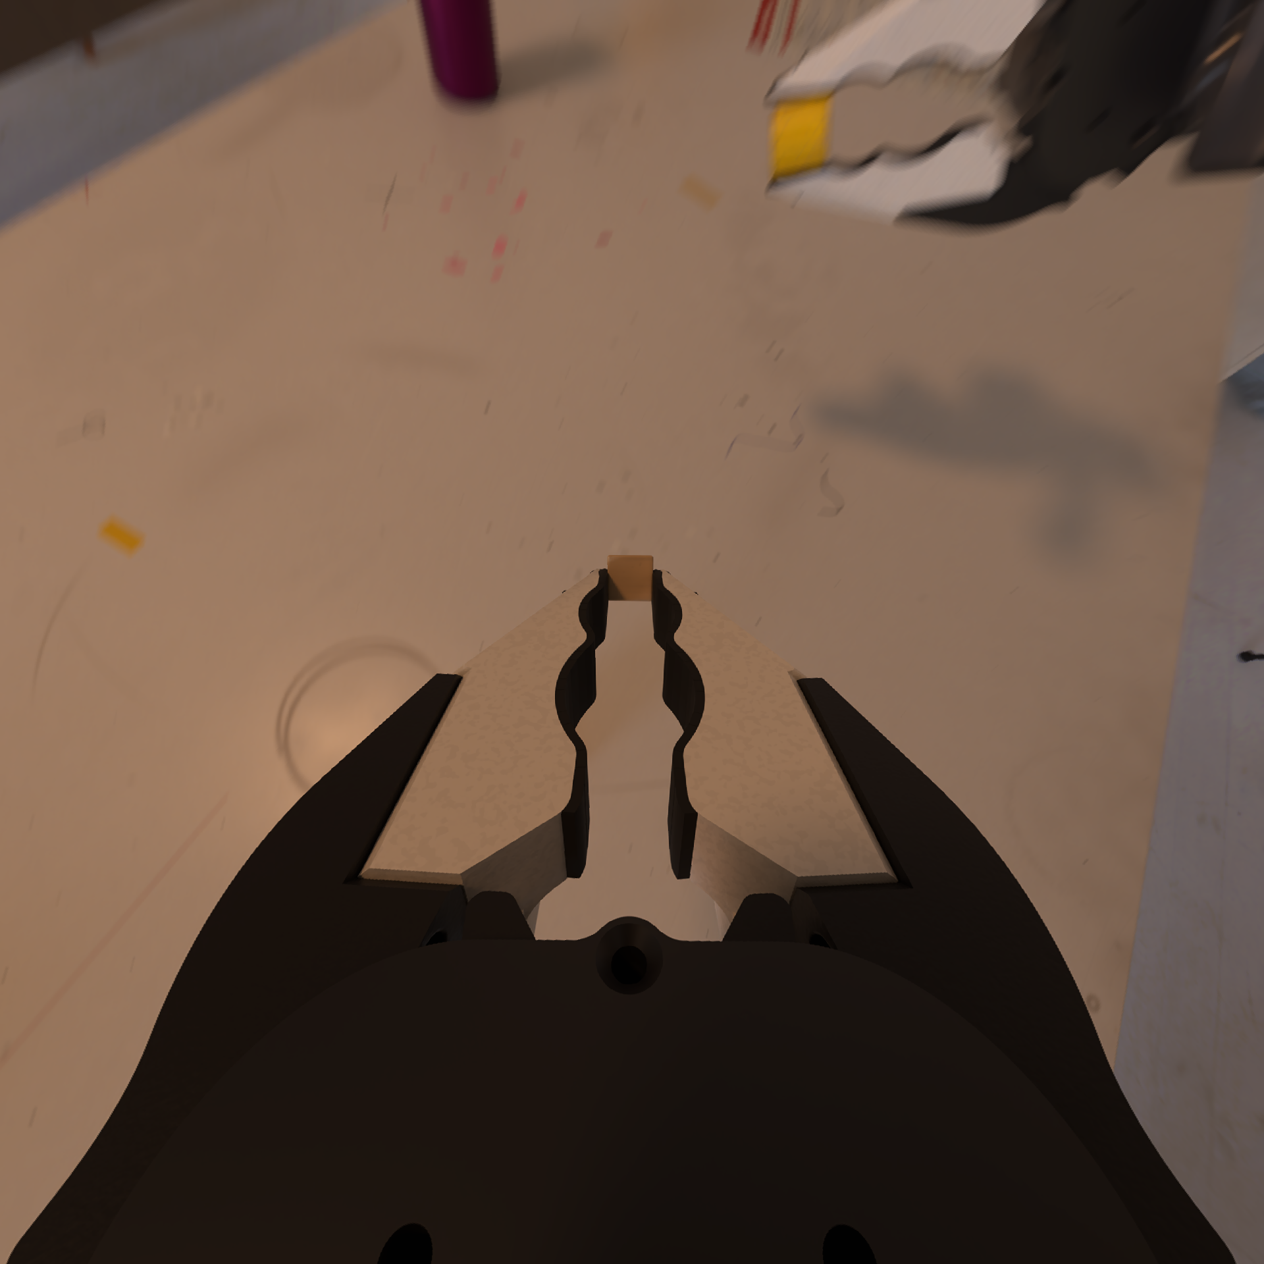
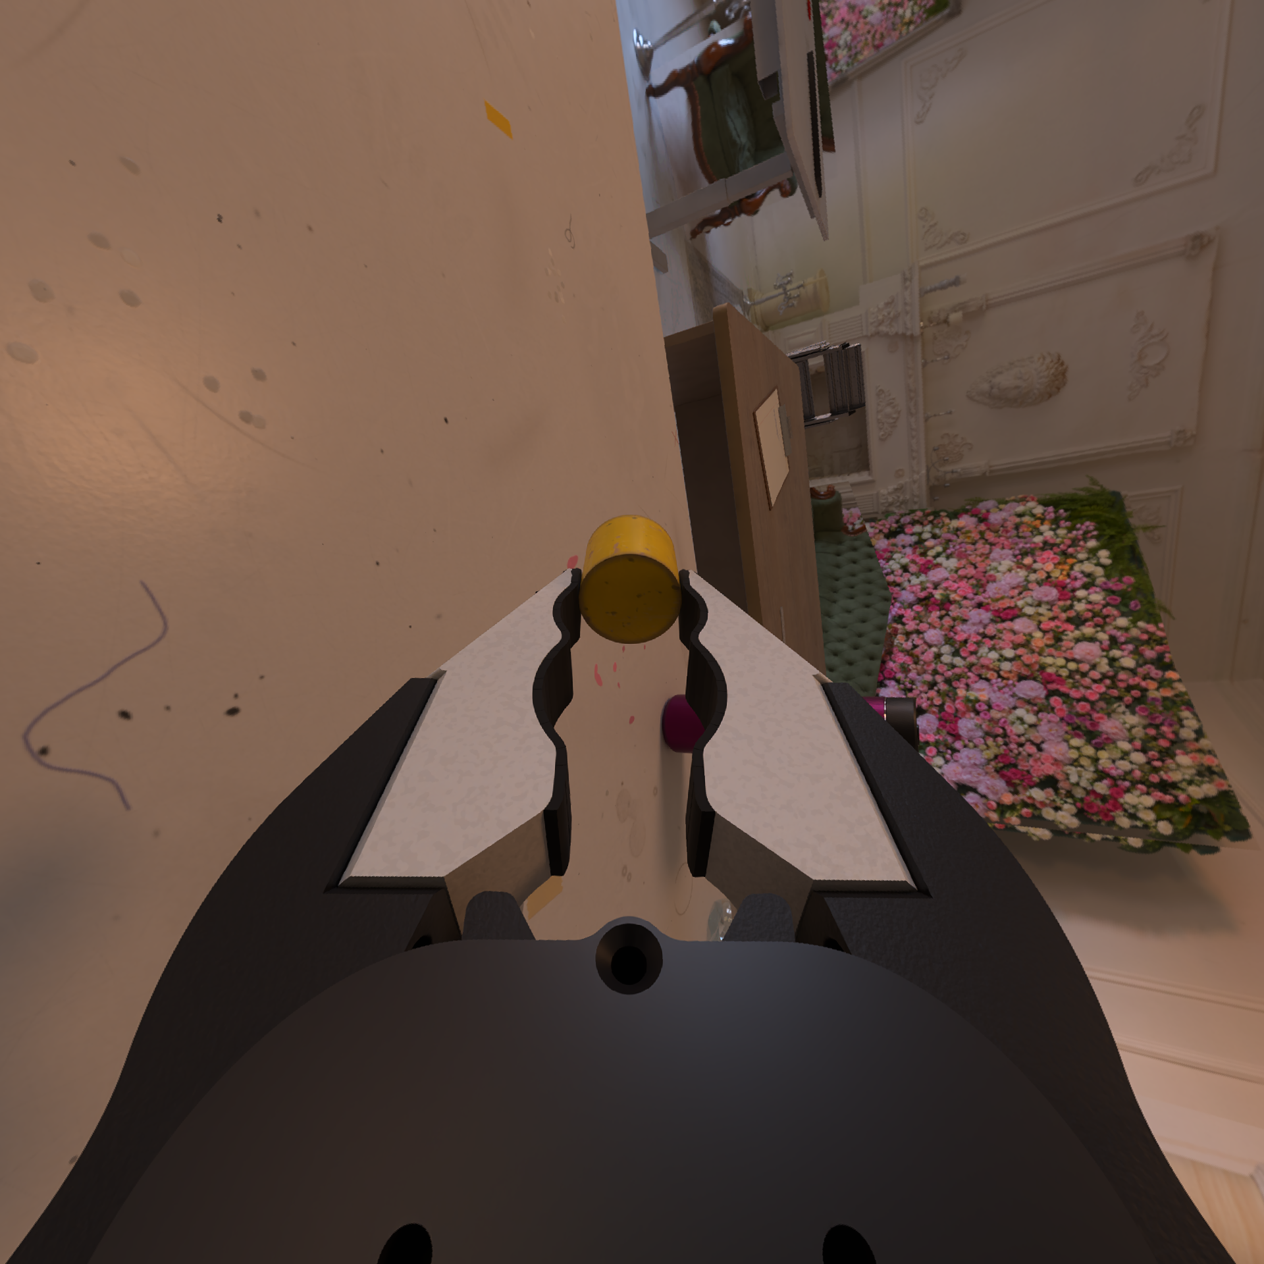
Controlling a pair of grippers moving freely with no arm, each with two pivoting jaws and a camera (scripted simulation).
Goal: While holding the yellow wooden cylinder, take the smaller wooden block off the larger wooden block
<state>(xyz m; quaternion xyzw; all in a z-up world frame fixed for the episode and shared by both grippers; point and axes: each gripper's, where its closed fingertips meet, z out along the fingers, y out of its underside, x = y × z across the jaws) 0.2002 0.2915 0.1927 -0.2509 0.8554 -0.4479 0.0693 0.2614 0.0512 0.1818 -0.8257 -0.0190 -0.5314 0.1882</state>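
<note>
My left gripper (image 1: 630,581) is shut on a small tan wooden block (image 1: 630,578), held at its fingertips above the beige table (image 1: 273,342). My right gripper (image 2: 629,595) is shut on the yellow wooden cylinder (image 2: 629,588), gripped at the fingertips with its flat end facing the camera. In the left wrist view the right gripper (image 1: 773,140) shows blurred at the upper right, holding the yellow cylinder (image 1: 799,137) above the table. The larger wooden block is not in view.
A purple cylinder (image 1: 459,48) stands at the far side of the table; it also shows in the right wrist view (image 2: 678,723) between the fingers. The table's right edge (image 1: 1176,615) runs close by. Small yellow marks (image 1: 121,535) lie on the table. A flower-covered wall (image 2: 1026,670) lies beyond.
</note>
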